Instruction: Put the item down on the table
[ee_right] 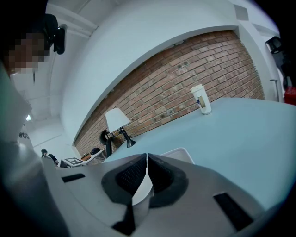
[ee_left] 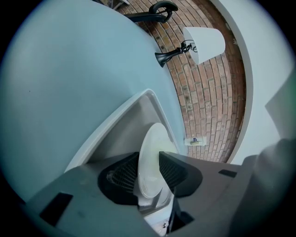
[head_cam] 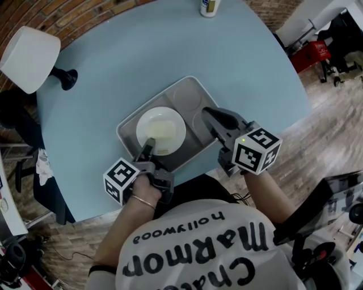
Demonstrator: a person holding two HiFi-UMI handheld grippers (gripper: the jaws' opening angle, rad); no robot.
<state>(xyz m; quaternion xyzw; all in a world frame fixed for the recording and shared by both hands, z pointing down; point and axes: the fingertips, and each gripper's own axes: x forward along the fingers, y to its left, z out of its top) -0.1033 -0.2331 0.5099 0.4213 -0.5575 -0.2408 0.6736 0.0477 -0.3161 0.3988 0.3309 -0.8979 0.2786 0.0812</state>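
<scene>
A white plate (head_cam: 161,130) lies in a grey compartment tray (head_cam: 187,85) on the light blue table (head_cam: 113,68). My left gripper (head_cam: 148,145) is at the plate's near rim. In the left gripper view the plate (ee_left: 156,148) stands edge-on between the jaws of that gripper (ee_left: 150,172), which are a little apart and look loose on it; the tray's wall (ee_left: 134,115) runs behind. My right gripper (head_cam: 206,112) reaches over the tray's right side. In the right gripper view its jaws (ee_right: 147,170) are pinched on a thin pale tray wall (ee_right: 141,193).
A white lamp (head_cam: 31,56) stands at the table's far left edge, and a cup (head_cam: 209,7) at the far edge. The table's near edge is against the person's body. Wooden floor and a red object (head_cam: 312,54) lie to the right.
</scene>
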